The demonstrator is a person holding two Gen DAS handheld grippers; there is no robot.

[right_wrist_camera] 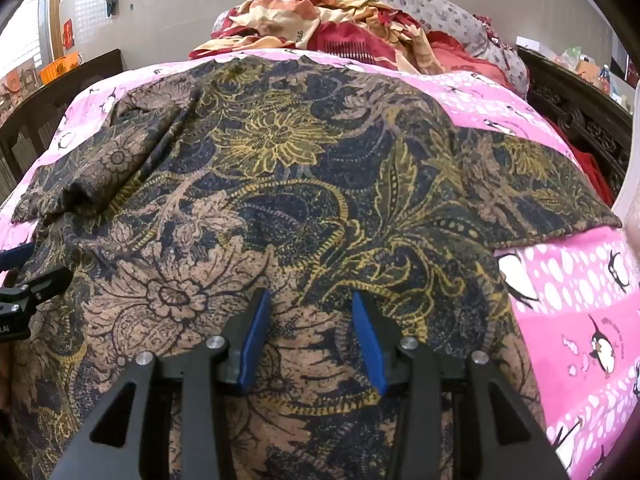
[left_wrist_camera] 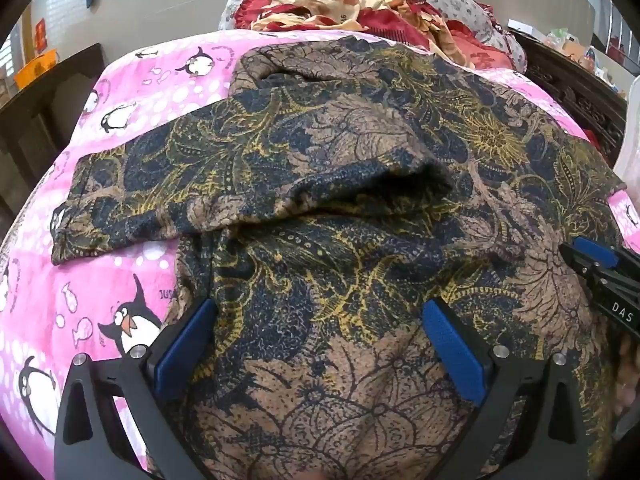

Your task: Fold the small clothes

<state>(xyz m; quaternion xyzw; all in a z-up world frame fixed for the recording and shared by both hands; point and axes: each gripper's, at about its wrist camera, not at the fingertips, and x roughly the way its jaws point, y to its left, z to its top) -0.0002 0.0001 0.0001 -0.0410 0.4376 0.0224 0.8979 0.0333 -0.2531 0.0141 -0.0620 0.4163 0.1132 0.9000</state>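
Observation:
A dark blue, tan and yellow floral shirt lies spread on a pink penguin blanket; it also shows in the right wrist view. Its left sleeve is folded inward across the body, with a raised crease. My left gripper is wide open, just above the shirt's near part. My right gripper is open, with a narrower gap, over the shirt's near middle, holding nothing. The right gripper shows at the right edge of the left wrist view. The left gripper shows at the left edge of the right wrist view.
A heap of red and cream floral bedding and a grey spotted pillow lie at the far end of the bed. Dark carved wooden bed frames run along both sides. The pink blanket lies bare to the right.

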